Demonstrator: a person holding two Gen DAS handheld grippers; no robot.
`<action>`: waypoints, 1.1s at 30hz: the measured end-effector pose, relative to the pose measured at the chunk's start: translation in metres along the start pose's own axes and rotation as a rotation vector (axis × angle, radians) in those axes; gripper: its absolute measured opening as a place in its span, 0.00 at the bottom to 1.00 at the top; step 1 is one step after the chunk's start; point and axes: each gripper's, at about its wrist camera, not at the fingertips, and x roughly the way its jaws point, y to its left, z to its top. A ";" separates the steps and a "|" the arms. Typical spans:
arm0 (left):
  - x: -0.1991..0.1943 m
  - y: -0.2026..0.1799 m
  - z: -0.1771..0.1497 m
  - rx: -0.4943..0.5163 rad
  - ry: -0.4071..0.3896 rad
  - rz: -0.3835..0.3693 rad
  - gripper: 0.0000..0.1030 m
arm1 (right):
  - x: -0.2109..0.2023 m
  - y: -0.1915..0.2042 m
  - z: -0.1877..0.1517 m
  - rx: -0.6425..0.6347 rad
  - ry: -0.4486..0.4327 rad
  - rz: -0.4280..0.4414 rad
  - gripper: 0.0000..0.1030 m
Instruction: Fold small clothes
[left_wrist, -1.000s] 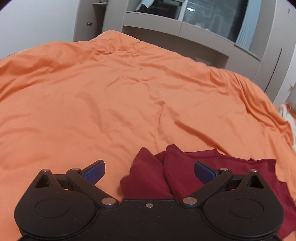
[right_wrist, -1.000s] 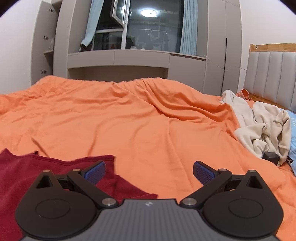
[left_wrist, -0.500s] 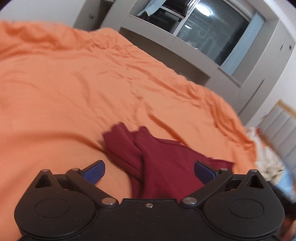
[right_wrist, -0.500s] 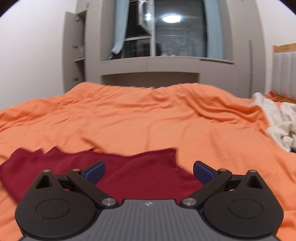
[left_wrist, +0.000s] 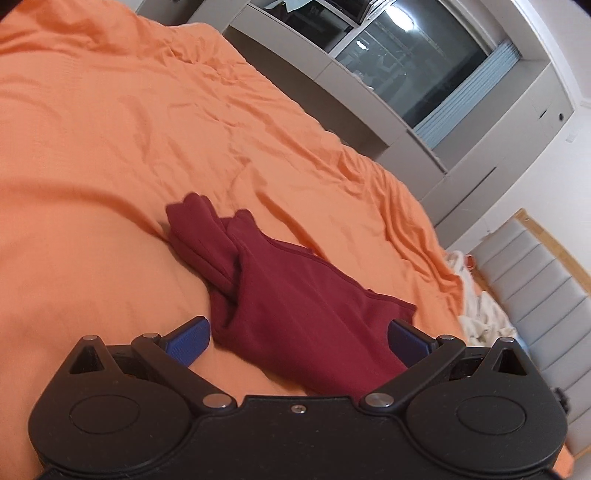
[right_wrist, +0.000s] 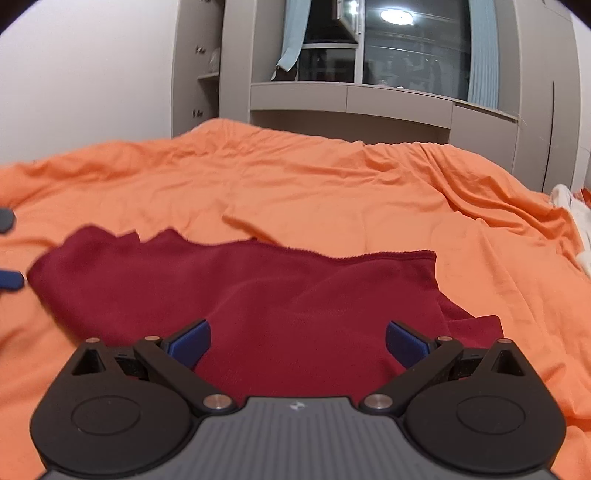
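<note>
From the left wrist, the left gripper hangs with jaws spread and empty over the near end of the dark red knit garment, which lies bunched on the rumpled orange bedsheet, probably lined up to pinch an edge. From the right wrist, the right gripper, jaws likewise spread wide, hovers above the garment's flatter middle, seemingly ready to grip.

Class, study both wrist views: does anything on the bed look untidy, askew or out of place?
Yes. The dark red garment lies rumpled on the orange bedcover, its far end bunched into ridges rather than flat. A cream garment sits crumpled by the headboard. Nothing looks spilled or damaged.
</note>
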 end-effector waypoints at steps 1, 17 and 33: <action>-0.001 -0.001 -0.003 -0.001 0.004 -0.019 0.99 | 0.001 0.002 -0.002 -0.009 0.005 -0.003 1.00; 0.021 -0.016 -0.026 0.018 0.067 -0.030 0.99 | 0.012 0.001 -0.016 0.014 0.058 0.014 1.00; 0.049 -0.028 -0.030 0.060 -0.034 0.109 0.99 | 0.010 0.012 -0.018 -0.036 0.036 -0.022 1.00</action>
